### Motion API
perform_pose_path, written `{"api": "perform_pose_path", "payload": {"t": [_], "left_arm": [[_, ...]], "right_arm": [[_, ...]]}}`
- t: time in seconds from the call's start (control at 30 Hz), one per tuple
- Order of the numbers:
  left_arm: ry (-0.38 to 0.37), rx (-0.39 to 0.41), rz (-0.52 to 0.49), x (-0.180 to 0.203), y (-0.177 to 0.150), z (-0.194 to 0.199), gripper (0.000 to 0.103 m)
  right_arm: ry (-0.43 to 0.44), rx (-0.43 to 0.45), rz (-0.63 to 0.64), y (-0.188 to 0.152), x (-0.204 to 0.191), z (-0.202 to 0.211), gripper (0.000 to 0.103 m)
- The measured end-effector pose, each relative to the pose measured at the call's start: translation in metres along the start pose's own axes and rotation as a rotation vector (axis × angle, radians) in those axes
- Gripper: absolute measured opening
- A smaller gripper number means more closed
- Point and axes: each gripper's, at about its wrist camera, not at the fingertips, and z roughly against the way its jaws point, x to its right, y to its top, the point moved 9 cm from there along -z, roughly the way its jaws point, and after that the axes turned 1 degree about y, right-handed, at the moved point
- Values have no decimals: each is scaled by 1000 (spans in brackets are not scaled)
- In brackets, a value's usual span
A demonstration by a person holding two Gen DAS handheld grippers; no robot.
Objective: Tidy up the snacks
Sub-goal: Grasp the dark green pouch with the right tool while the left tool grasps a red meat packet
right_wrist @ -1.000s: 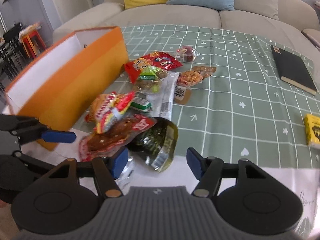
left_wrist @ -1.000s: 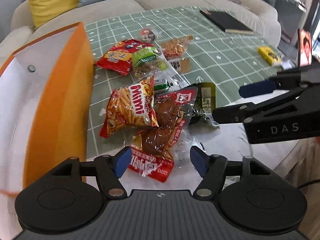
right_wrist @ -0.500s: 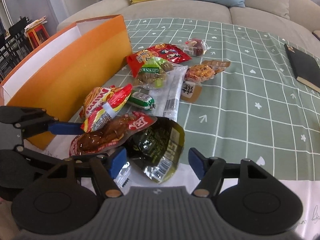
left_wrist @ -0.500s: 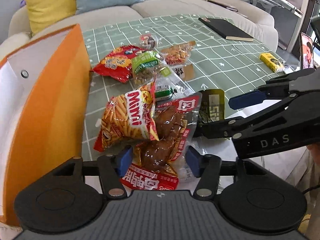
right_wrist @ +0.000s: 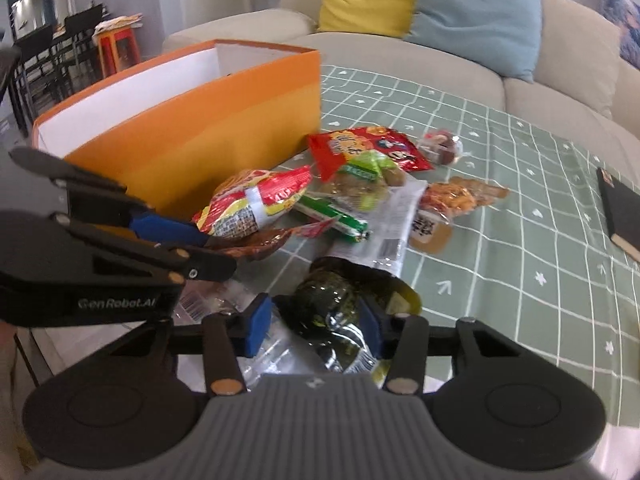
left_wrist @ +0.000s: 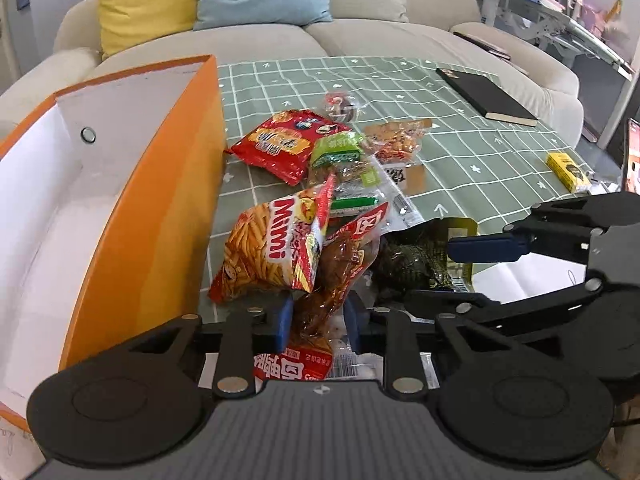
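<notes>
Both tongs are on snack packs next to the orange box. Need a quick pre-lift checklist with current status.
1. Left tongs, just closing, pinch the brown meat pack: ok.
2. Right tongs, also just closing, have the dark green seaweed pack between the pads: ok; how firm, cannot tell.
3. Mimi chips bag clear of the meat pack: not ok, it leans on it and may come along.
4. Orange box open: ok.
5. The two tongs clear of each other: cannot tell, they work close.
</notes>
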Motion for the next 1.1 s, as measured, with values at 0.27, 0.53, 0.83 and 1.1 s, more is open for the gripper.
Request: {"api": "perform_pose_path", "payload": {"t": [0.27, 0.53, 0.83, 1.1], "left_arm": [[-4, 6, 20, -4, 1, 0, 30], [65, -33, -4, -9, -1, -9, 42], [144, -66, -19, -17, -2, -21, 52], [192, -17, -93, -4, -4, -19, 34]], "right_arm": [[-35, -43, -118, 1, 12, -22, 51], [-97, -56, -129, -3, 15, -33, 58], [-133, -64, -122, -7, 16, -30, 58], [-157, -79, -113, -11, 13, -24, 54]]}}
